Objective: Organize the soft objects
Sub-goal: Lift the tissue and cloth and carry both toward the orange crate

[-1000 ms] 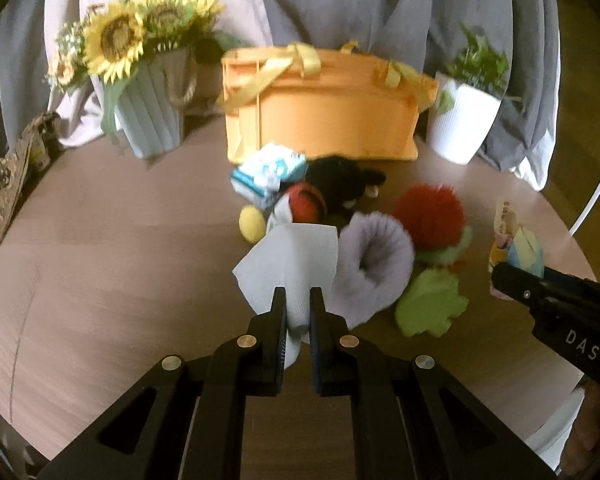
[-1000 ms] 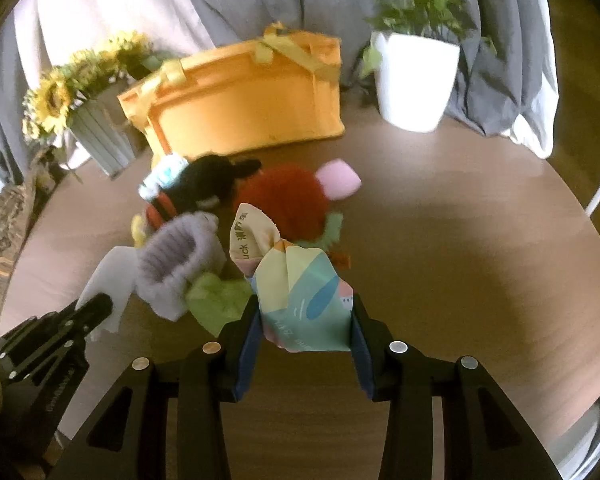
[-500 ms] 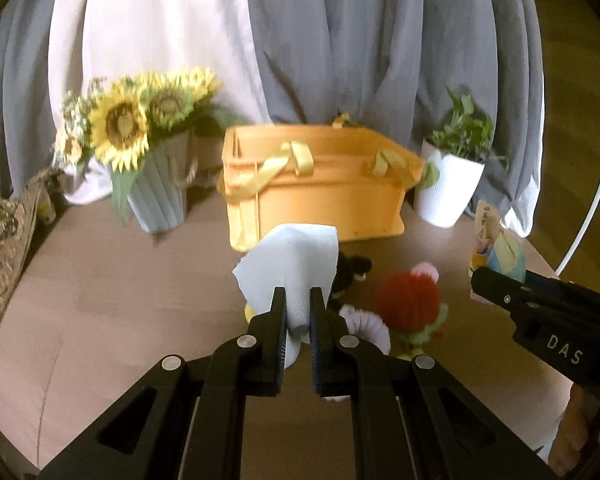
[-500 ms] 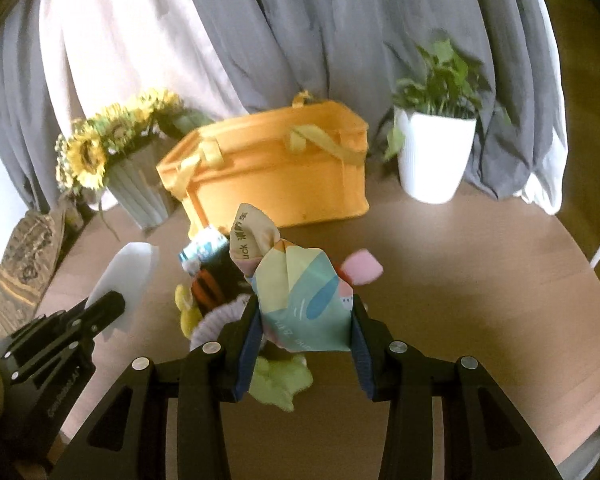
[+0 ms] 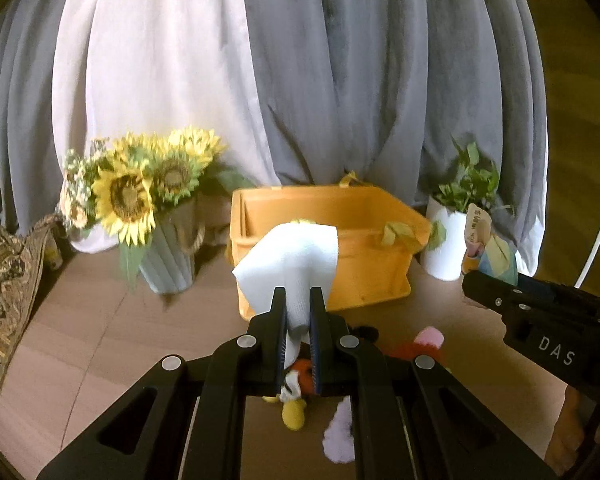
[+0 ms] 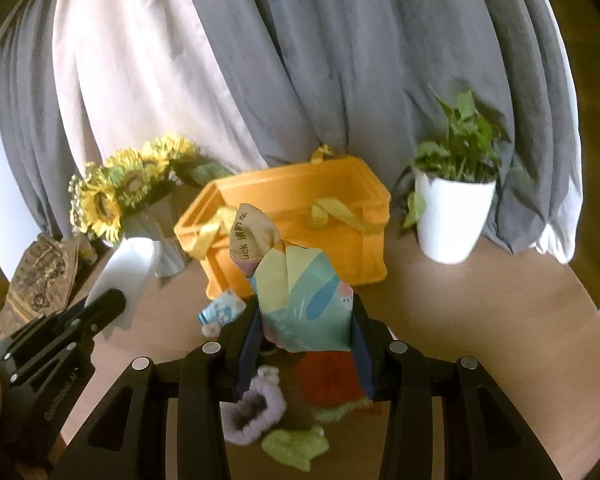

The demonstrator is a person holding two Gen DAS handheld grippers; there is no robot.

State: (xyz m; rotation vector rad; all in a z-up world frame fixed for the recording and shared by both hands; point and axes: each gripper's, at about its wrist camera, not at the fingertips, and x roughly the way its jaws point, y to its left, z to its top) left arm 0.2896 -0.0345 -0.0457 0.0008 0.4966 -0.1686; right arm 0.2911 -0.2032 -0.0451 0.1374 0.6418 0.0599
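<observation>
My left gripper (image 5: 298, 300) is shut on a white cloth (image 5: 290, 264), held above the table in front of the open orange basket (image 5: 364, 216). My right gripper (image 6: 304, 316) is shut on a colourful pastel pouch (image 6: 300, 296), also raised before the orange basket (image 6: 300, 196). Under both grippers lie the other soft things: a red fuzzy toy (image 6: 326, 376), a lilac knitted piece (image 6: 252, 412), a green cloth (image 6: 296, 446), a blue-white packet (image 6: 220, 310) and a yellow toy part (image 5: 293, 416). The white cloth (image 6: 126, 268) shows at left in the right wrist view.
A vase of sunflowers (image 5: 140, 200) stands left of the basket, a white potted plant (image 6: 454, 208) right of it. Grey and white curtains hang behind the round wooden table (image 6: 500, 320). A patterned cloth (image 5: 0, 280) lies at the left edge.
Both grippers have risen with their loads and tipped up, so the basket's open top and the curtains now fill the views and the pile of soft things has sunk to the bottom.
</observation>
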